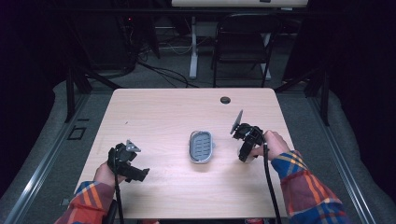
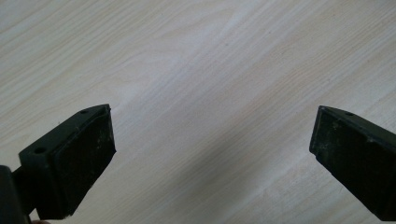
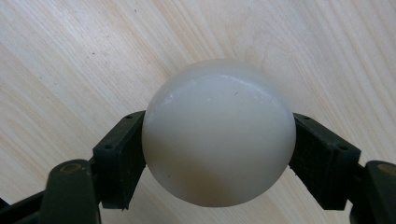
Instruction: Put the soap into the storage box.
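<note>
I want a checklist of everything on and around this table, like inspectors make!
Surface: pale wooden table, round hole near the far edge.
Job's things: white ball clamped in the right tool; grey tray at mid-table, holding nothing.
Clutter: nothing seen.
Grippers: left tool open over bare wood; right tool shut on the ball.
Cables: black cable trails from the right tool; more cables on the floor behind.
Surroundings: black folding chair, white desk leg, dark room.
</note>
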Demonstrator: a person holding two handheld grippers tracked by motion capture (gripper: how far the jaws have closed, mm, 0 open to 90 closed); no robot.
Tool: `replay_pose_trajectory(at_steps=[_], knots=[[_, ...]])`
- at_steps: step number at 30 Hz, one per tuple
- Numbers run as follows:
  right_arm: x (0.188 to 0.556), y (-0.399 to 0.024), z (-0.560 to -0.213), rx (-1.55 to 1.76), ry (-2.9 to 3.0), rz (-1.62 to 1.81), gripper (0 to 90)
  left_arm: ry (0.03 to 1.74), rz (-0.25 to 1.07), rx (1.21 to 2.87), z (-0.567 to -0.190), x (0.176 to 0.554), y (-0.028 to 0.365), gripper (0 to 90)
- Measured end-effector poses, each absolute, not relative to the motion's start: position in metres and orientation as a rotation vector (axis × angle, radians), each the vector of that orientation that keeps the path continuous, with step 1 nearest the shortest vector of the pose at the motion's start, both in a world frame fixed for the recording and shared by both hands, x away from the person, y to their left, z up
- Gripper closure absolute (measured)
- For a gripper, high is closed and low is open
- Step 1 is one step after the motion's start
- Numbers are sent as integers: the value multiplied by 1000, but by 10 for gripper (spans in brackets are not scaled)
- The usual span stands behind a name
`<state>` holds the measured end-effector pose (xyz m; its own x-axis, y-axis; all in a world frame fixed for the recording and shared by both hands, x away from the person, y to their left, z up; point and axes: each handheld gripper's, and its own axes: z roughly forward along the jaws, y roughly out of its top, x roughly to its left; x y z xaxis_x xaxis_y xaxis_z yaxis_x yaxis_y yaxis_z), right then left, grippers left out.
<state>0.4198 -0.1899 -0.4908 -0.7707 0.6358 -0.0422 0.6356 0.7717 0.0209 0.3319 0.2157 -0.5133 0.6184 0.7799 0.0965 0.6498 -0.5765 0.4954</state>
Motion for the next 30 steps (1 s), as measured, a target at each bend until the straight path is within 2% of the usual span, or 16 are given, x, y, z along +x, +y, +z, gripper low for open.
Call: replay_pose_trajectory(at_steps=[30], knots=[[435, -148, -462, 919, 2911, 22, 247, 1137, 427, 2431, -514, 332, 216, 1]])
